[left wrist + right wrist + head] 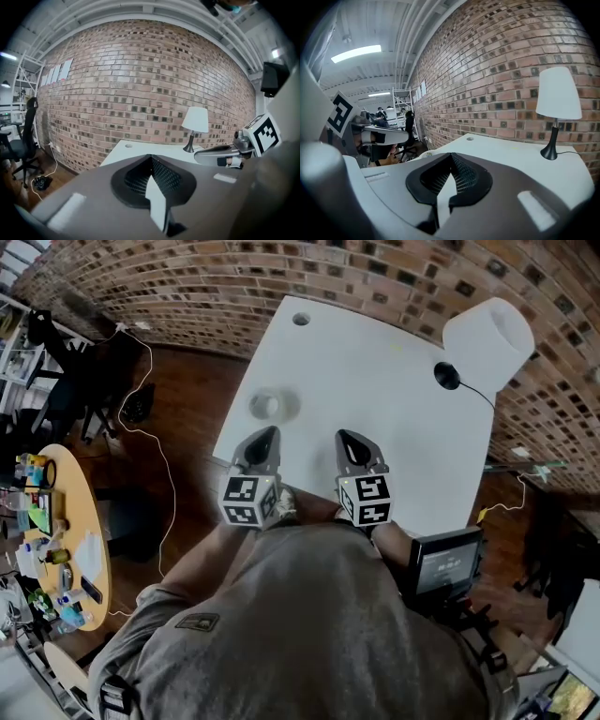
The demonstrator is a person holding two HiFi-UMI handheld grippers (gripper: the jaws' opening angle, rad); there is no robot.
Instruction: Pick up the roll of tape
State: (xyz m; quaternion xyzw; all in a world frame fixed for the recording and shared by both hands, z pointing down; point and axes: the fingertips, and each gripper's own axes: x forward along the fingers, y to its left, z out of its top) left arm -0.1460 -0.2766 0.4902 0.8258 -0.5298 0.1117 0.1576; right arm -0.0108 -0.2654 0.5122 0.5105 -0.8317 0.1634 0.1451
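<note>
**Head view:** The roll of tape (267,405) was pictured lying flat on the white table (375,427). It lay well apart from the lamp (487,338), across the tabletop from it and near the opposite edge. It was shown as a small, translucent, almost colourless ring with an open core and a faint sheen. The left gripper (265,439) was held just short of the roll, on the side away from the lamp. The right gripper (350,442) was held beside it, nearer the lamp. Both were seen with jaws pressed together and nothing pinched.

**Left gripper view:** The jaws were shown shut tip to tip and empty. The lamp (195,120) was framed ahead and to the right, with the right gripper (220,155) below it. The roll itself was not seen here.

**Right gripper view:** The jaws were again shown closed on nothing, with the lamp (558,93) standing to the right. A pale rim, taken to be the roll (426,153), was only faintly made out far to the left of the lamp.

The roll was judged to be light and stiff. Its smooth outer face was thought likely to slip or skid on the tabletop. A hold across the ring's wall was judged soundest, with one jaw in the core and one outside. The jaws would have to be spread first.
</note>
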